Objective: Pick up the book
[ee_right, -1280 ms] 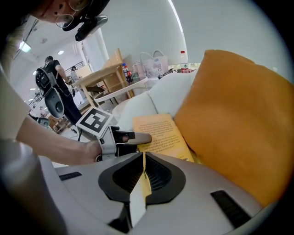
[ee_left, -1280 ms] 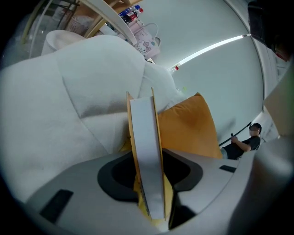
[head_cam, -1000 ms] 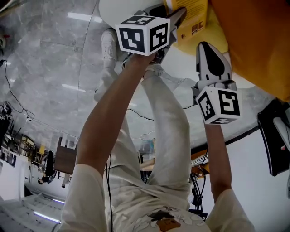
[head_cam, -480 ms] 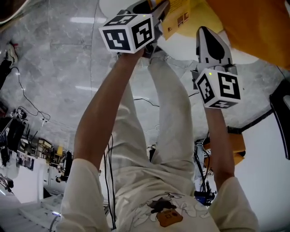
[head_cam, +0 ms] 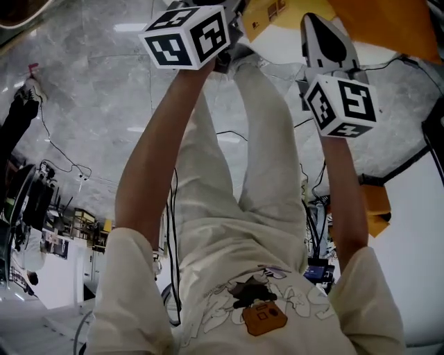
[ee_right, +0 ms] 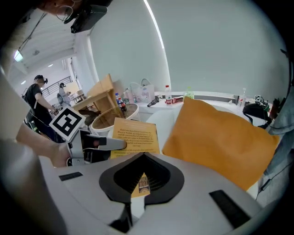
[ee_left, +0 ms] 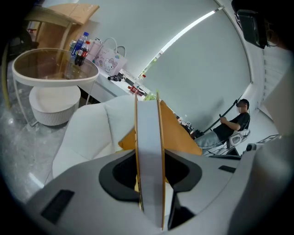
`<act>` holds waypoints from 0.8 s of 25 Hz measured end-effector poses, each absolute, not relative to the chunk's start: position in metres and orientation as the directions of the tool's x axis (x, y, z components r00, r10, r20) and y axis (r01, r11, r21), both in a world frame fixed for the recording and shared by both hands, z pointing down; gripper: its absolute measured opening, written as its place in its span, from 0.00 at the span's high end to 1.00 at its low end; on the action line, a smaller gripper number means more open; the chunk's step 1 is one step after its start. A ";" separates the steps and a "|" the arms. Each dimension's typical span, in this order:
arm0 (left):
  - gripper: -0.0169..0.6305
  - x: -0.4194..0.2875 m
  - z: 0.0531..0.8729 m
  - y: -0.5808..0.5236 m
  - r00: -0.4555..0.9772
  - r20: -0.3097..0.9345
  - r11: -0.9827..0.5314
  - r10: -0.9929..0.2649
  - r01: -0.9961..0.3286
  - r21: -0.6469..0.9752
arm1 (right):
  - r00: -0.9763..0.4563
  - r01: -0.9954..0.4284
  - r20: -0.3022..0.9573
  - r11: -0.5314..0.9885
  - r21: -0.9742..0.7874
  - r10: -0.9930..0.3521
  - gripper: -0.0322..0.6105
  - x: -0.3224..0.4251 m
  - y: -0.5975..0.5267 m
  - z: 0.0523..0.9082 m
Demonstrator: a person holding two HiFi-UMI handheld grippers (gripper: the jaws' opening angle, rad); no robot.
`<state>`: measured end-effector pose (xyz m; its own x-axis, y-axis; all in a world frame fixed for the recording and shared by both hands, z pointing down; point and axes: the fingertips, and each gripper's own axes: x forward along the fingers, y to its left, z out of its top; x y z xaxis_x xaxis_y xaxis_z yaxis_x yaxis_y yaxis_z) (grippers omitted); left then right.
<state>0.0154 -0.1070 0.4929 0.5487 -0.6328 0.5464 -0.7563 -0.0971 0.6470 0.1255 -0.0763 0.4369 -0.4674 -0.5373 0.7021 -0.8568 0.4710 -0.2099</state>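
The book point(head_cam: 269, 10) is thin with yellow covers. My left gripper point(head_cam: 238, 14) is shut on it and holds it in the air at the top of the head view. In the left gripper view the book point(ee_left: 149, 151) stands edge-on, pressed between the two jaws point(ee_left: 150, 202). My right gripper point(head_cam: 316, 22) is beside the book on the right, its fingers together and nothing held. In the right gripper view the book's back cover point(ee_right: 135, 135) faces the camera, the left gripper point(ee_right: 117, 144) clamps its left edge, and a lower corner shows beyond the shut right jaws point(ee_right: 144, 157).
A large orange cushion point(ee_right: 220, 137) lies on a white sofa point(ee_left: 87, 133) beyond the book. A round glass-topped table point(ee_left: 55, 69) with bottles stands to the left. Cables run over the grey marble floor point(head_cam: 83, 83). A seated person point(ee_left: 232, 126) is at the far right.
Both grippers have risen, the left one lifting the book with it. The book and cushion have slid toward the top edge of the head view.
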 end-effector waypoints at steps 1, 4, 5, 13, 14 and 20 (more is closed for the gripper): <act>0.74 0.018 0.486 -0.104 0.553 0.546 -0.101 -0.629 -0.755 0.648 | -0.465 -0.859 0.703 0.466 -0.211 -0.538 0.91 0.129 -0.075 0.431; 0.74 0.023 0.458 -0.096 0.571 0.538 -0.144 -0.620 -0.757 0.637 | -0.459 -0.867 0.702 0.448 -0.219 -0.545 0.91 0.135 -0.068 0.412; 0.74 0.022 0.448 -0.093 0.573 0.536 -0.161 -0.620 -0.762 0.627 | -0.458 -0.870 0.697 0.441 -0.223 -0.551 0.91 0.134 -0.065 0.405; 0.74 0.014 0.370 -0.065 0.588 0.511 -0.209 -0.627 -0.759 0.616 | -0.443 -0.888 0.679 0.393 -0.240 -0.585 0.91 0.132 -0.034 0.350; 0.74 0.016 0.358 -0.064 0.588 0.506 -0.216 -0.631 -0.759 0.614 | -0.444 -0.888 0.676 0.393 -0.241 -0.589 0.91 0.134 -0.031 0.341; 0.74 0.031 0.302 -0.045 0.604 0.487 -0.254 -0.631 -0.754 0.606 | -0.438 -0.893 0.655 0.381 -0.239 -0.616 0.91 0.150 -0.010 0.293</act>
<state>0.0308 -0.0448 0.3019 0.6039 -0.6314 0.4865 -0.7537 -0.2537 0.6062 0.1504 -0.0103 0.2933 -0.4379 -0.6163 0.6546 -0.8933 0.3805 -0.2393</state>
